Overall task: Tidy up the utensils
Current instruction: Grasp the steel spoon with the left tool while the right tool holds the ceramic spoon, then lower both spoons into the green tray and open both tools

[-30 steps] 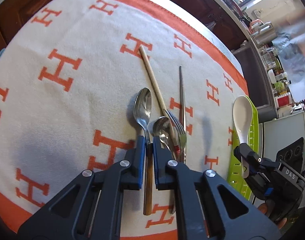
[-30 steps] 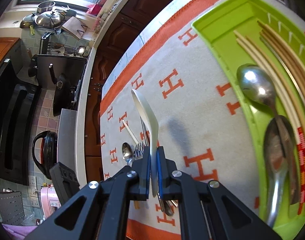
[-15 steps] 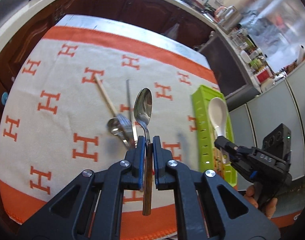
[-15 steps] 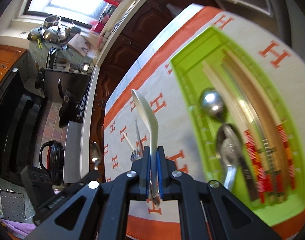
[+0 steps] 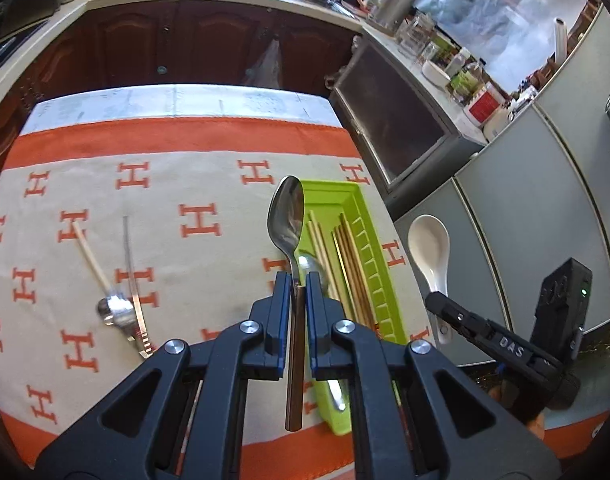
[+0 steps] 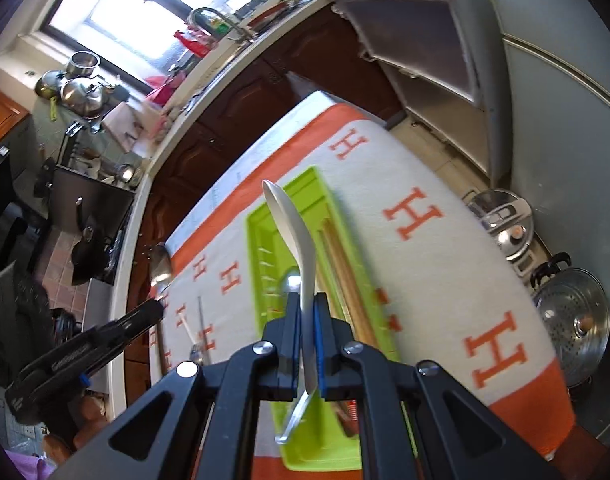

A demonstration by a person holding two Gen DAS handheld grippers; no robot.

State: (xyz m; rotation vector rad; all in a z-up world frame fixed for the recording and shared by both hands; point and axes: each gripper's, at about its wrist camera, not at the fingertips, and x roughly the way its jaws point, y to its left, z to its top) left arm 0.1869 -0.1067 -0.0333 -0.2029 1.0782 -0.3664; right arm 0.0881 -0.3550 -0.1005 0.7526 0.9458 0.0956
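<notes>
My left gripper (image 5: 297,280) is shut on a metal spoon (image 5: 287,216) with a wooden handle, held in the air over the left rim of the green tray (image 5: 369,248). To its right, my right gripper (image 5: 437,300) is shut on a white ceramic spoon (image 5: 429,240). In the right wrist view the right gripper (image 6: 305,300) grips the white spoon (image 6: 293,232) above the green tray (image 6: 261,248), which holds chopsticks and spoons. The left gripper (image 6: 153,308) with its metal spoon (image 6: 161,268) shows at the left.
A wooden chopstick (image 5: 91,256), a metal chopstick (image 5: 131,264) and a small spoon with a fork (image 5: 113,308) lie on the H-patterned cloth (image 5: 201,184) at the left. Steel pots (image 6: 573,312) stand on the floor beyond the table's right edge. Dark cabinets run behind.
Both grippers have risen and moved right toward the green tray. The left one carried the metal spoon up off the cloth, away from the other utensils; the right one still grips the white spoon.
</notes>
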